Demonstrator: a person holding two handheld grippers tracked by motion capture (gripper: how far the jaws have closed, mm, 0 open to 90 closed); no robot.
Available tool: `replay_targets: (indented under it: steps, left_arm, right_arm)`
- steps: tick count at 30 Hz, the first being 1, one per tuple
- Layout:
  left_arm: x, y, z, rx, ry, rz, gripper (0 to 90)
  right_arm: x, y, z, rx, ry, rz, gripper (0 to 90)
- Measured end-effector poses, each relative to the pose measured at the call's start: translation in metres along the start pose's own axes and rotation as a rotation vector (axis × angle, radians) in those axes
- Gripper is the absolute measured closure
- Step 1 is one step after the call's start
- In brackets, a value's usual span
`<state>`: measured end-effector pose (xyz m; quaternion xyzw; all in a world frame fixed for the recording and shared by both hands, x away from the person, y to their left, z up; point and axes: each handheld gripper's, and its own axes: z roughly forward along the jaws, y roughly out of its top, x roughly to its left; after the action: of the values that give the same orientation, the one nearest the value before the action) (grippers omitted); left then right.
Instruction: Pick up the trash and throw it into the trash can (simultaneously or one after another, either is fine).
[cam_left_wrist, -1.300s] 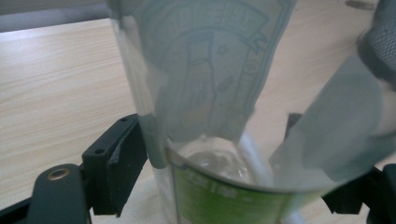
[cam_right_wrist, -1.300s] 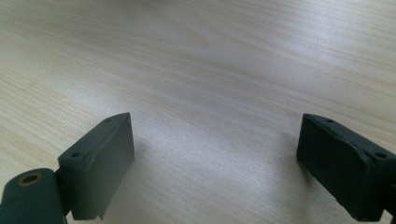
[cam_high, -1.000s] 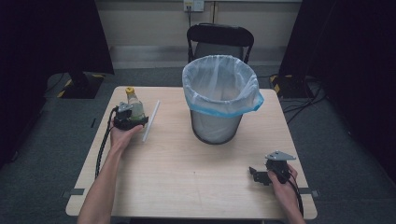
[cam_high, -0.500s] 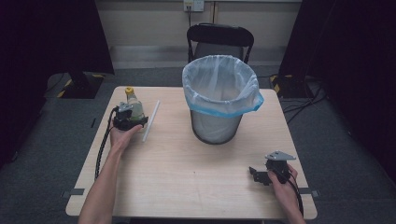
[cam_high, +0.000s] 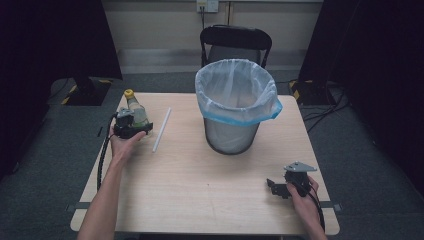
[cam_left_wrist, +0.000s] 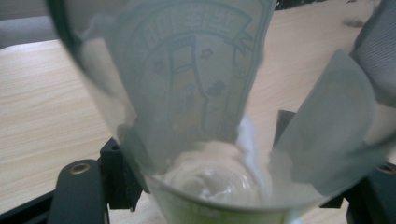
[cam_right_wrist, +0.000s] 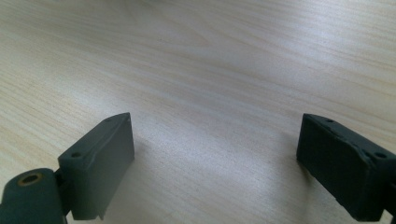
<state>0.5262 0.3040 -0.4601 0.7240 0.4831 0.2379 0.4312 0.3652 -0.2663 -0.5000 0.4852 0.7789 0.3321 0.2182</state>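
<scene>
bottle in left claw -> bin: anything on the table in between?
Yes. The white straw lies on the table between the bottle in the left claw and the lined bin, so a lifted path clears it. The bin mouth looks open.

Table (cam_high: 200, 190) evenly lit, surroundings dark; bottle (cam_left_wrist: 196, 93) close-up blurred, soft shadows.

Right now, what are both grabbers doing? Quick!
Left gripper: shut on the clear bottle.
Right gripper: open, holding nothing, above the table.
</scene>
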Motion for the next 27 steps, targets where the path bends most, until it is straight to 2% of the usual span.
replay_targets:
  steps: [3, 8, 9, 11, 12, 16, 21, 26, 27]
  left_arm:
    - [-0.001, 0.002, -0.003, -0.019, -0.009, -0.011, 28.1]
    - [-0.005, 0.007, -0.009, -0.050, -0.047, -0.029, 28.1]
    - [-0.007, 0.009, -0.013, -0.050, -0.060, -0.026, 28.1]
    - [-0.009, 0.010, -0.015, -0.051, -0.060, -0.019, 28.1]
    - [-0.012, 0.013, -0.019, -0.067, -0.065, -0.010, 28.1]
    - [-0.016, 0.018, -0.026, -0.092, -0.086, -0.017, 28.1]
    - [-0.020, 0.023, -0.031, -0.092, -0.116, -0.004, 28.1]
    - [-0.029, 0.036, -0.039, -0.120, -0.144, 0.012, 28.1]
    - [-0.031, 0.041, -0.041, -0.130, -0.161, 0.010, 28.1]
  right_arm:
    - [0.000, 0.000, 0.000, 0.000, 0.000, 0.001, 10.2]
    - [0.000, 0.000, 0.000, -0.001, -0.001, -0.002, 10.2]
    - [0.000, 0.000, 0.000, 0.000, 0.000, -0.001, 10.2]
    - [0.000, 0.000, 0.000, 0.000, 0.000, 0.000, 10.3]
    - [0.000, 0.000, 0.000, 0.000, 0.000, 0.000, 10.2]
    - [0.000, 0.000, 0.000, 0.000, 0.000, 0.001, 10.2]
    - [0.000, 0.000, 0.000, 0.000, 0.000, -0.001, 10.2]
    - [0.000, 0.000, 0.000, 0.000, 0.000, 0.000, 10.2]
    - [0.000, 0.000, 0.000, 0.000, 0.000, 0.000, 10.3]
